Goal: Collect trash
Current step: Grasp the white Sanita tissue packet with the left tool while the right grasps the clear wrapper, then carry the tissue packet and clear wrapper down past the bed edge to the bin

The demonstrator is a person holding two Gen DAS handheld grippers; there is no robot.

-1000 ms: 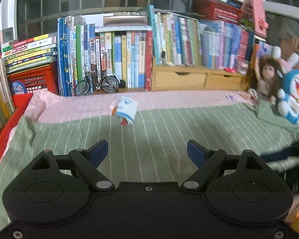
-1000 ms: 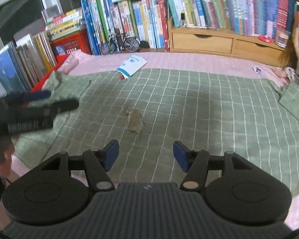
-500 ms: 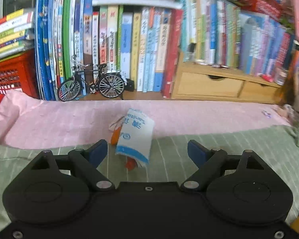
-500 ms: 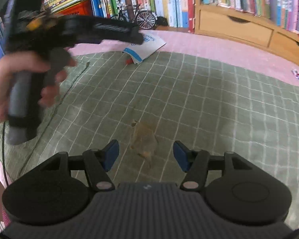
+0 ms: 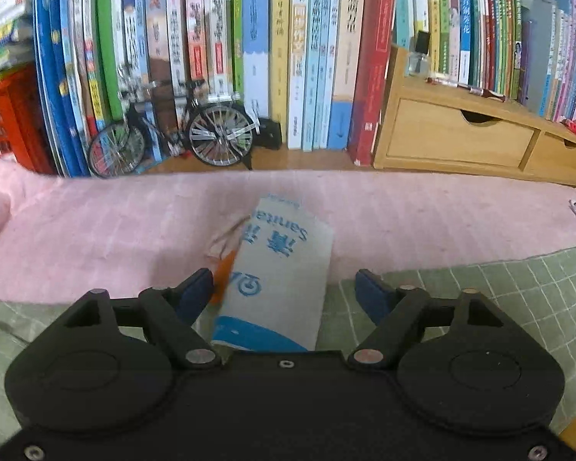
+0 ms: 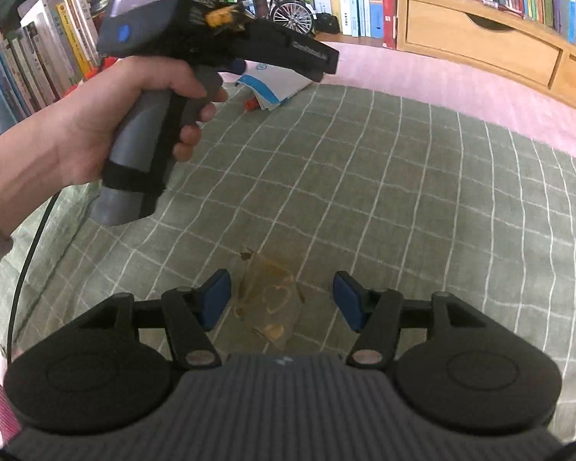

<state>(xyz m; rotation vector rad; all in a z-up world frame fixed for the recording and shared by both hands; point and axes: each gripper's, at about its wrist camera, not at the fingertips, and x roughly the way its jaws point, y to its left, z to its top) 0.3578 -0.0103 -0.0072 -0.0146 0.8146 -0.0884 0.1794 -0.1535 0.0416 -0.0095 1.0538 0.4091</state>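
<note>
The left gripper [image 5: 284, 288] straddles a white-and-blue packet [image 5: 276, 272], its jaws closing but not yet pressing. The packet lies at the seam of pink sheet [image 5: 96, 230] and green blanket [image 5: 480, 296], its long axis running straight away between the fingers. The right gripper [image 6: 282, 299], jaws spread and empty, brackets a clear crumpled wrapper [image 6: 270, 299] on the blanket nearer the person.

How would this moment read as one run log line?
left claw: closing around white-blue packet, not gripped | right claw: open, straddling brown wrapper on green blanket
</note>
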